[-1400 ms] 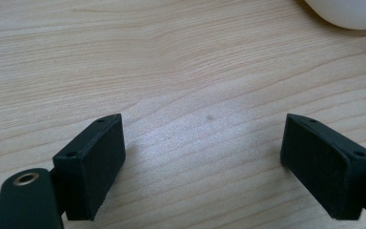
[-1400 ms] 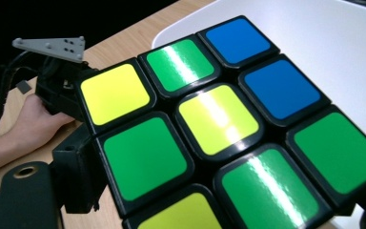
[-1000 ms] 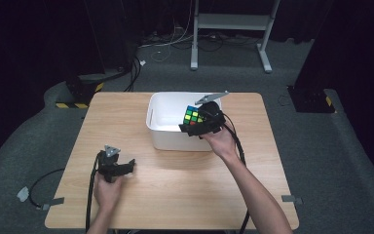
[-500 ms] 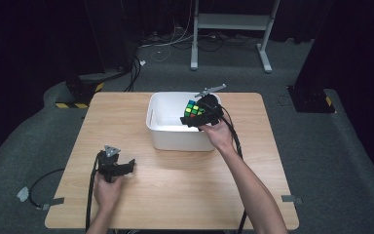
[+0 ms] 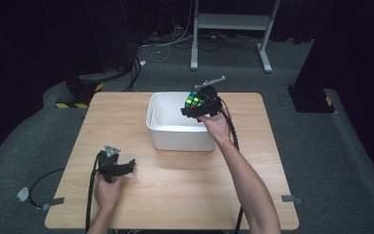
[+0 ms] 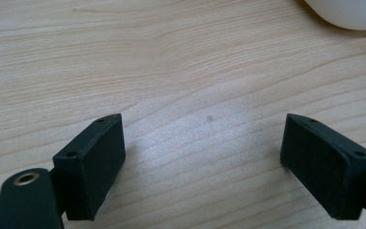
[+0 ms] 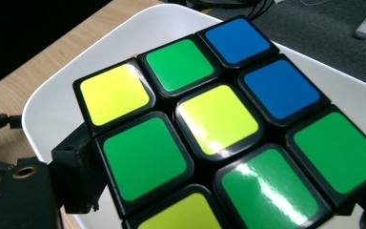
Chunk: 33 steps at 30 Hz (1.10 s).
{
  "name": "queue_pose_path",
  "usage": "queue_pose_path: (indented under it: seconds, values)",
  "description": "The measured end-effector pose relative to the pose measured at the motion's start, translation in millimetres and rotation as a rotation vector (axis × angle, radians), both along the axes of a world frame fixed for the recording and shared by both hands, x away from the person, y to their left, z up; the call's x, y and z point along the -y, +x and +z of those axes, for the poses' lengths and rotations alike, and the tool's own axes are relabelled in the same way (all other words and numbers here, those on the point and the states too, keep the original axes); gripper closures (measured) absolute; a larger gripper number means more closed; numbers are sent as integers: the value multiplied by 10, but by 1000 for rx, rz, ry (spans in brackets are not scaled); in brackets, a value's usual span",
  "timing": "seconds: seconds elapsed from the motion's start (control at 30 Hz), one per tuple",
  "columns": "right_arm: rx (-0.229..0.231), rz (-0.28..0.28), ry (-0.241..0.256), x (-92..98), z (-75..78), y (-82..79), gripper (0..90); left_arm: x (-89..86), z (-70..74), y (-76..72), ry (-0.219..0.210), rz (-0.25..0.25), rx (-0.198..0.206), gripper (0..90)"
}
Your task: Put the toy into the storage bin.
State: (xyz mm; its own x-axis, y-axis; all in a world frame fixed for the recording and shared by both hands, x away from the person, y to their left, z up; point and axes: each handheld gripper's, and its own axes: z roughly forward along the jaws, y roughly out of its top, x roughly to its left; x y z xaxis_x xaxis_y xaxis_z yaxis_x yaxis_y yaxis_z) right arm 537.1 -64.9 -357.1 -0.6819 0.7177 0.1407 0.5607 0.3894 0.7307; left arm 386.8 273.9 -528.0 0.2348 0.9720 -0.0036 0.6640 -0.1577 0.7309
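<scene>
Forward and left goes the right gripper (image 5: 193, 108) since a second ago, carrying the puzzle cube (image 5: 194, 101) from the bin's near right rim to a spot over the open inside of the white bin (image 5: 175, 136). It's a cube, so no long axis to speak of; it's held tilted, one corner tipped up, and a green, yellow and blue face turned back toward the right gripper's camera. In the right gripper view the cube (image 7: 219, 129) sits squarely between the jaws, pinched at its left and right sides. Over on the near left, the left gripper (image 5: 126, 166) rests on the wooden table (image 5: 185, 185), its jaws spread wide over bare wood, well apart from the bin.
</scene>
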Motion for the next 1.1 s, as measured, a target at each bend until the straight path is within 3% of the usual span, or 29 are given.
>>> queue_pose_path:
  seconds: [0.13,0.37,0.7,0.8,1.1]
  values:
    - [-13,-19,-38,-33,-33,91,160,0,0,0,0,0,0,154]
    - [-28,-46,-44,-74,-58,188,160,0,0,0,-1,0,0,154]
    - [-61,-96,-108,-80,-197,339,159,-1,1,0,-1,1,-1,154]
    - [-60,-98,-144,-100,-192,371,159,0,1,0,-2,1,0,154]
    - [-68,-92,-161,-183,-203,427,159,3,-2,1,-6,4,4,155]
